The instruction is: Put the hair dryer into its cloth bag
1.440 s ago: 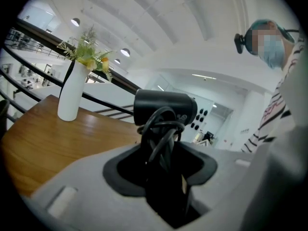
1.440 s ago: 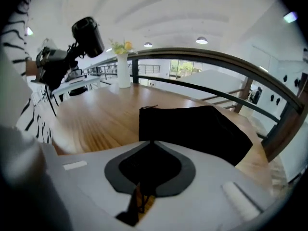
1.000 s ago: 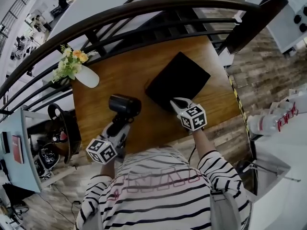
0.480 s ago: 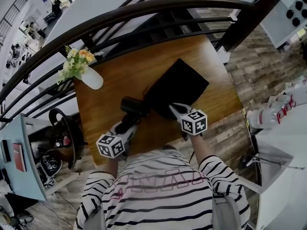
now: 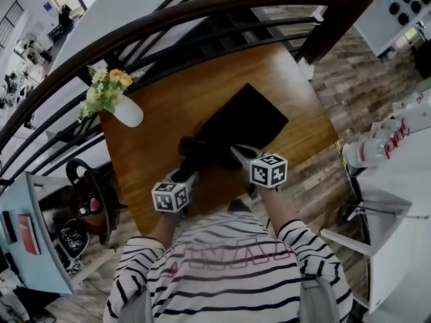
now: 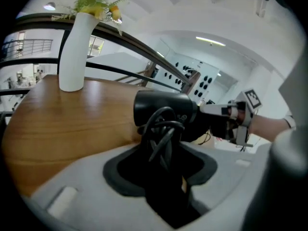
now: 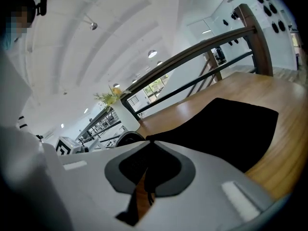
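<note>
A black hair dryer (image 5: 192, 148) with its cord wound round the handle sits in my left gripper (image 5: 187, 175), which is shut on the handle (image 6: 163, 148). The dryer's barrel (image 6: 161, 107) points right, at the near corner of the flat black cloth bag (image 5: 248, 118) on the wooden table (image 5: 155, 133). My right gripper (image 5: 237, 155) is shut on the bag's near edge (image 7: 150, 148); the rest of the bag (image 7: 226, 124) lies spread beyond it. In the right gripper view the dryer's round end (image 7: 129, 138) shows just left of the pinched edge.
A white vase (image 5: 126, 110) of flowers stands at the table's far left corner. A dark curved railing (image 5: 202, 12) runs behind the table. A steering wheel (image 5: 84, 194) lies on the floor at the left, and a white counter with bottles (image 5: 377, 150) is at the right.
My left gripper has carried the dryer right and down until its barrel meets the bag's near corner. My right gripper has rolled and shifted slightly left, still holding the bag's edge.
</note>
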Motion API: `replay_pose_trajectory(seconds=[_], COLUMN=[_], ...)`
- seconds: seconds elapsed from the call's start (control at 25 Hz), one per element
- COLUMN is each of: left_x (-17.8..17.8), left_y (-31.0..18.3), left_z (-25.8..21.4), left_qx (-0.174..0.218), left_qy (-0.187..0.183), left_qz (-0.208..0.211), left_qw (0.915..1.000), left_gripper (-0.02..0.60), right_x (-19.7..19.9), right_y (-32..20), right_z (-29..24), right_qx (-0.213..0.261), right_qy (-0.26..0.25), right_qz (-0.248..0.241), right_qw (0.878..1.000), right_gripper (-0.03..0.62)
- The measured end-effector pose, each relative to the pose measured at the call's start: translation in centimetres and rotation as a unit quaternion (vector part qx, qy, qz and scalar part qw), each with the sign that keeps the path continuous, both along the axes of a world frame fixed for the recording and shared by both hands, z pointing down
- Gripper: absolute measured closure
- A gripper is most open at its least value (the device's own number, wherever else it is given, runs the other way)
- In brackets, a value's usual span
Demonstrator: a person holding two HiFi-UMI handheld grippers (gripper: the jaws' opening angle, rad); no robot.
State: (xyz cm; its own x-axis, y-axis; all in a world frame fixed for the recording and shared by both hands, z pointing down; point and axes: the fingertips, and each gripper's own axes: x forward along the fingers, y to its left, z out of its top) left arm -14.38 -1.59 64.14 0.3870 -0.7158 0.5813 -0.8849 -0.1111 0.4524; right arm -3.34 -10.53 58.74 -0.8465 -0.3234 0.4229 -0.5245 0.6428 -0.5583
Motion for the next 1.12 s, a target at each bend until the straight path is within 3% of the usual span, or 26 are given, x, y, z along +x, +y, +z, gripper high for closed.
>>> replay_pose_trajectory(seconds=[0.36, 0.72, 1.12], left_x=[2.4, 4.6, 5.9], left_y=[-0.3, -0.7, -3.8], left_z=[1.8, 2.9, 2.3], left_qx=[-0.026, -0.042, -0.03], left_qy=[-0.001, -0.04, -0.029], left_qz=[0.06, 0.135, 0.152], left_qw=[0.9979, 0.9892, 0.9874], left_gripper=[0.394, 0.394, 0.394], right_x=[-1.8, -3.6, -3.1], right_y=[0.7, 2.3, 4.2], right_z=[-1.1, -2.0, -2.2], right_qx=[-0.011, 0.035, 0.048], right_qy=[-0.035, -0.023, -0.024], right_qz=[-0.005, -0.1, -0.152], right_qw=[0.999, 0.994, 0.987], right_gripper=[0.58, 0.579, 0.58])
